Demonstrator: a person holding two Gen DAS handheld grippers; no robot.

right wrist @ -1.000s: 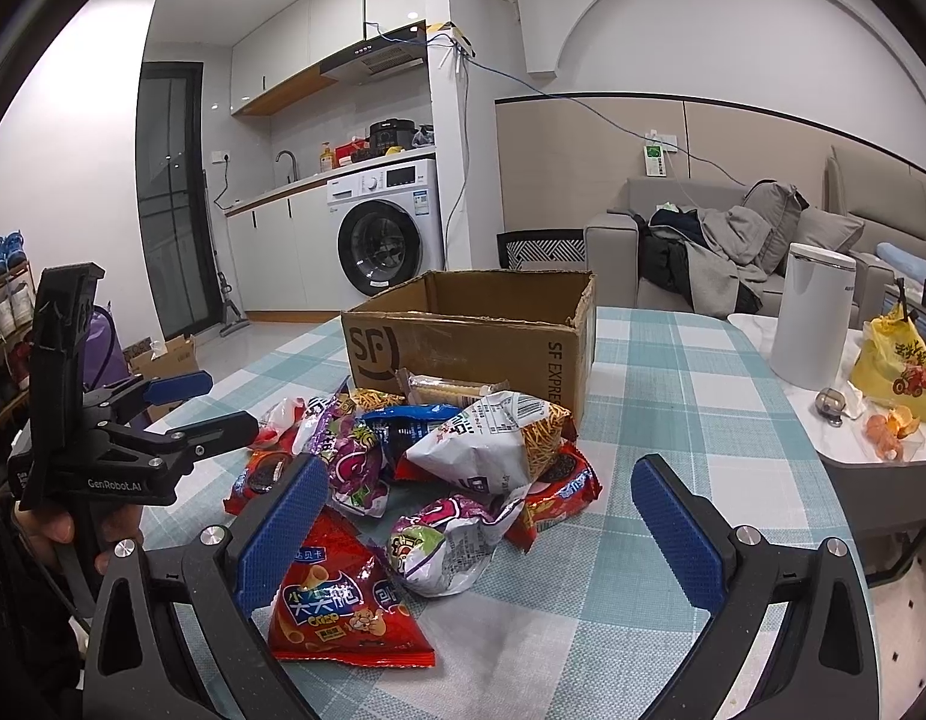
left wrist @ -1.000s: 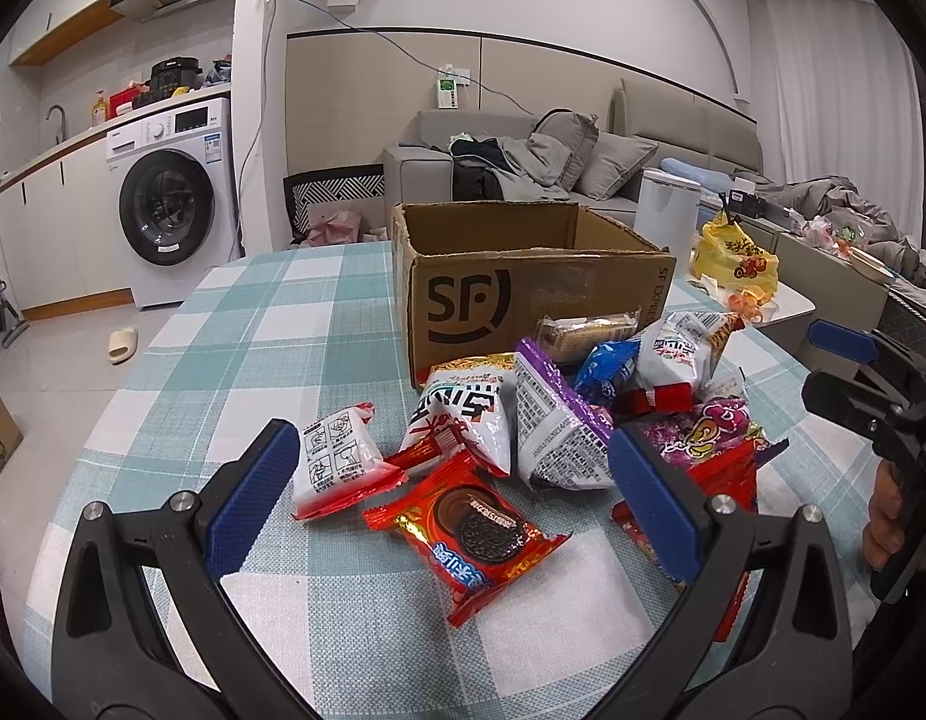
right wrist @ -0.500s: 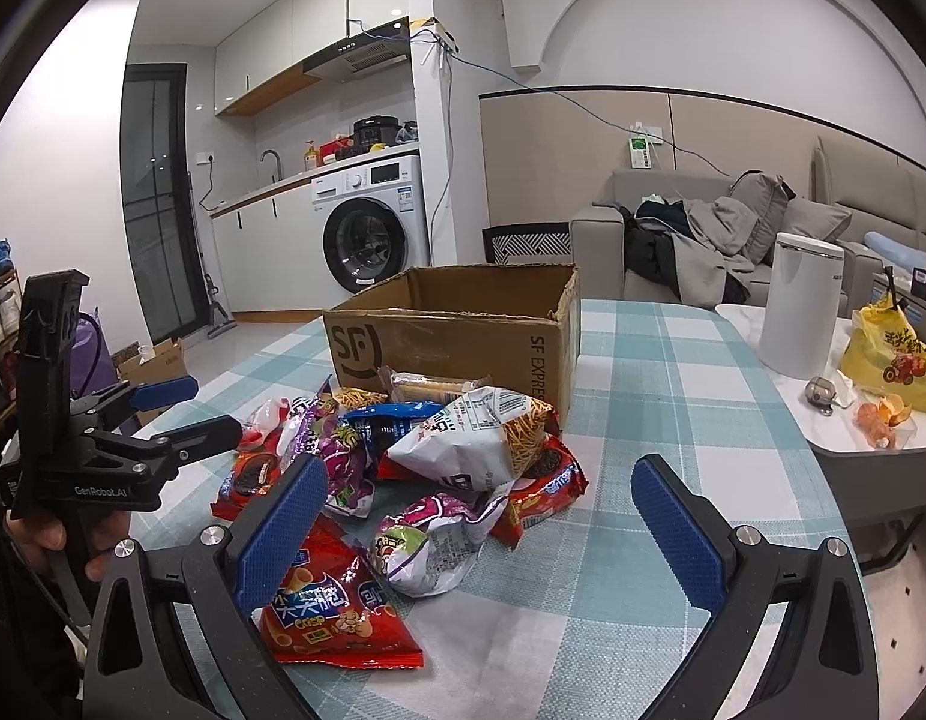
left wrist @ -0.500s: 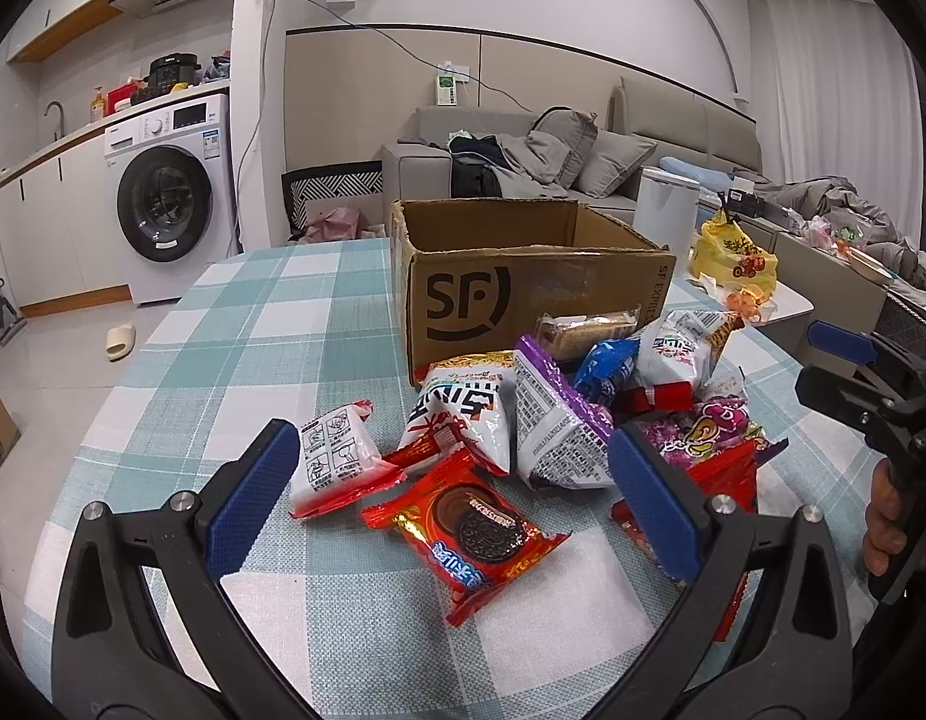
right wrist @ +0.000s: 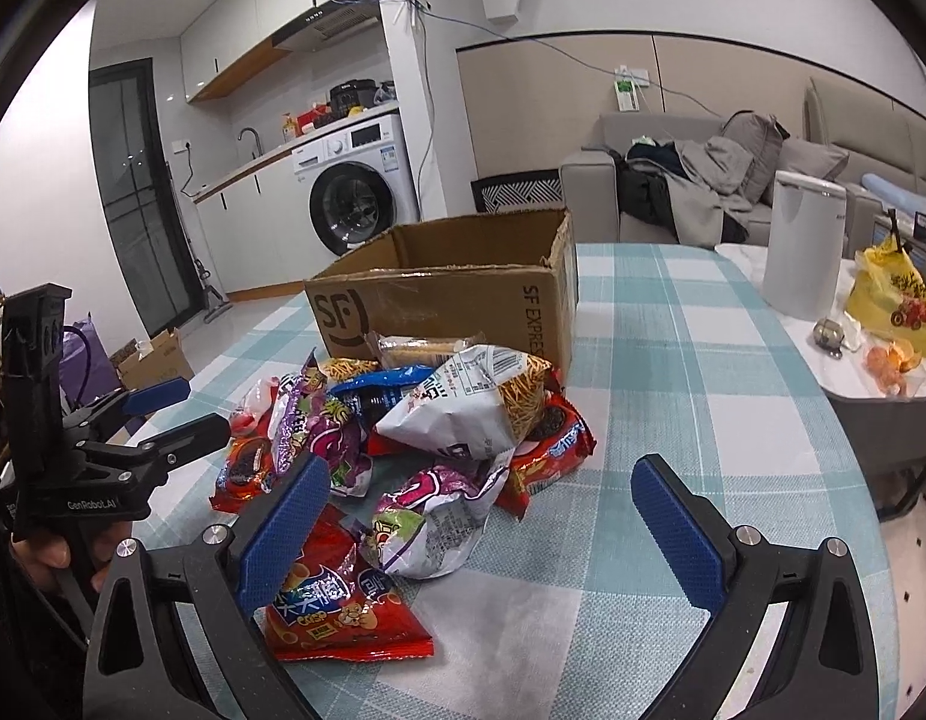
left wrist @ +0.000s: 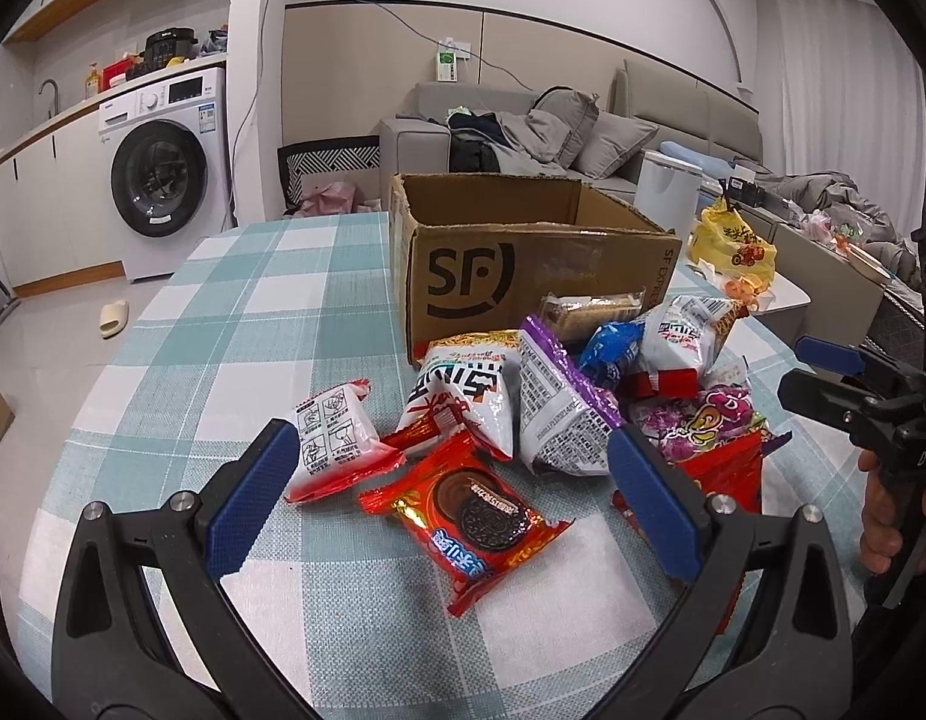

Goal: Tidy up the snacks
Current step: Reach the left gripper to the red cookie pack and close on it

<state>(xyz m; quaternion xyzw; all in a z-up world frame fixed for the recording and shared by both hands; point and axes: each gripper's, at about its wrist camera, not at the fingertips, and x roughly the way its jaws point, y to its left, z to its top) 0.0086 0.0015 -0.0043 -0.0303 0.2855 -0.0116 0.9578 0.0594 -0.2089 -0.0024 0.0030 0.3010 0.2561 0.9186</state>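
Note:
A pile of snack packets lies on the checked tablecloth in front of an open SF cardboard box (left wrist: 523, 264), which also shows in the right wrist view (right wrist: 450, 306). My left gripper (left wrist: 450, 498) is open and empty, just above a red cookie packet (left wrist: 469, 510), with a white and red packet (left wrist: 330, 438) by its left finger. My right gripper (right wrist: 481, 516) is open and empty over a purple candy bag (right wrist: 438, 516) and a red crisp bag (right wrist: 330, 606). A white noodle-snack bag (right wrist: 475, 408) tops the pile. Each gripper shows in the other's view, the right (left wrist: 847, 390) and the left (right wrist: 144, 420).
A side table at the right holds a white kettle (right wrist: 805, 240), a yellow bag (right wrist: 895, 300) and orange peel (right wrist: 889, 360). A sofa and a washing machine (left wrist: 162, 174) stand behind. The table edge (right wrist: 847, 468) curves away at the right.
Both grippers have moved slightly closer to the snack pile. Both stay open and nothing has been picked up.

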